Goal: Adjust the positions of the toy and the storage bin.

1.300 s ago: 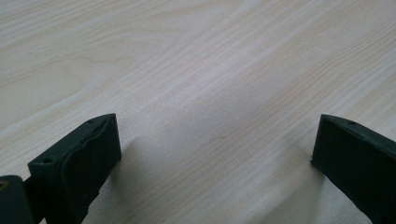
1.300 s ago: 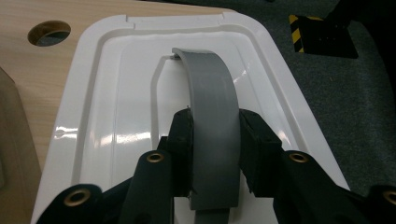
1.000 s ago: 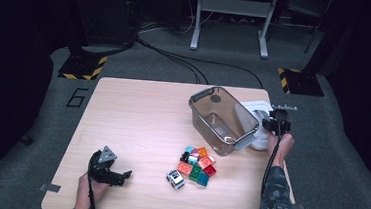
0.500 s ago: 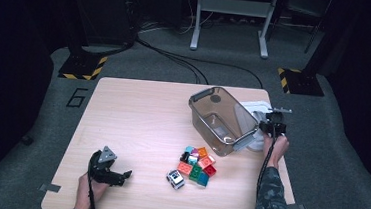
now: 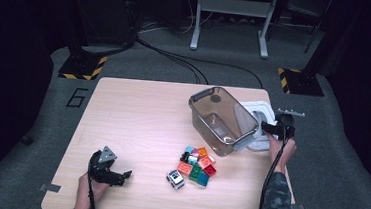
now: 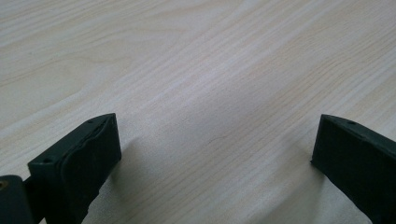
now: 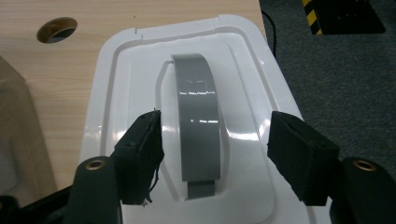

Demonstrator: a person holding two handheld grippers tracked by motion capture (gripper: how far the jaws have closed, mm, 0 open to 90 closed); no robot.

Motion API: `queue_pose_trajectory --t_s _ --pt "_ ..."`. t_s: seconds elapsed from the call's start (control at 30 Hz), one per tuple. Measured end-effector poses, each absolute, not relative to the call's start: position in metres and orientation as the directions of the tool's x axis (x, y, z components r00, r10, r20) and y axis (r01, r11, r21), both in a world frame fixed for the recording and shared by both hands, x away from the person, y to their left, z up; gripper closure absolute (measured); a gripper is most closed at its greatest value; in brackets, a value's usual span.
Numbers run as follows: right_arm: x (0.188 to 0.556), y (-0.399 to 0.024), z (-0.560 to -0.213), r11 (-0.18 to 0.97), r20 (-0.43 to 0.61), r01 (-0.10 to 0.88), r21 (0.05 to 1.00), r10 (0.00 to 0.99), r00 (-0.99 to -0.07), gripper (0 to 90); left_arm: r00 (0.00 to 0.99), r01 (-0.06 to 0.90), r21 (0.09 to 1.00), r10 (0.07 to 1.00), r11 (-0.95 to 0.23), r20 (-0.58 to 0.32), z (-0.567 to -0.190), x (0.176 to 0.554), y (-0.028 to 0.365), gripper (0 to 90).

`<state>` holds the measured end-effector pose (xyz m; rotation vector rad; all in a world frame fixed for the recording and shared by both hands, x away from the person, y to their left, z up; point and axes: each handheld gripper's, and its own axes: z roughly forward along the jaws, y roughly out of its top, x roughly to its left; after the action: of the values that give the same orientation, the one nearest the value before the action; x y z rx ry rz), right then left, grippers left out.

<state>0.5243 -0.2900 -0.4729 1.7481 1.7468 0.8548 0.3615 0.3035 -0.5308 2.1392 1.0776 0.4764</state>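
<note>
Pale wood-grain desk, smooth and matte, sits on grey carpet with dark stands behind. Nearest the person, the left gripper rests low on the desk near its front left corner, its blocky black jaws spread wide over bare laminate. Further in, a cluster of small, glossy, multicoloured plastic bricks lies mid-desk, with a tiny white toy car just beside it. Beyond them stands the clear, smoky plastic storage tub, rounded at the corners. Right of the tub lies the flat white plastic lid with its curved, shiny grey handle strap. The right gripper has just been opening; its jaws now stand apart either side of the strap, not pressing it.
</note>
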Motion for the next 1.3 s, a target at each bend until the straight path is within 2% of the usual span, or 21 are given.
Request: queue_pose_trajectory --t_s 0.4,0.63,0.83,1.3 --pt "0.476 -0.296 -0.478 0.008 0.093 0.708 0.706 0.99 -0.105 15.6 0.589 0.557 0.716 0.808 -0.422 0.018 -0.531 0.361 0.304 0.9" --pt "0.449 -0.292 -0.487 0.038 0.099 0.715 0.698 0.984 -0.149 12.9 0.589 0.557 0.716 0.808 -0.422 0.018 -0.531 0.361 0.304 0.9" --pt "0.419 -0.274 -0.494 0.084 0.105 0.713 0.696 0.97 -0.218 8.4 0.588 0.556 0.717 0.808 -0.421 0.017 -0.531 0.361 0.303 0.9" --pt "0.385 -0.228 -0.497 0.19 0.086 0.685 0.703 0.934 -0.348 2.2 0.59 0.556 0.716 0.807 -0.423 0.019 -0.531 0.361 0.304 0.9"
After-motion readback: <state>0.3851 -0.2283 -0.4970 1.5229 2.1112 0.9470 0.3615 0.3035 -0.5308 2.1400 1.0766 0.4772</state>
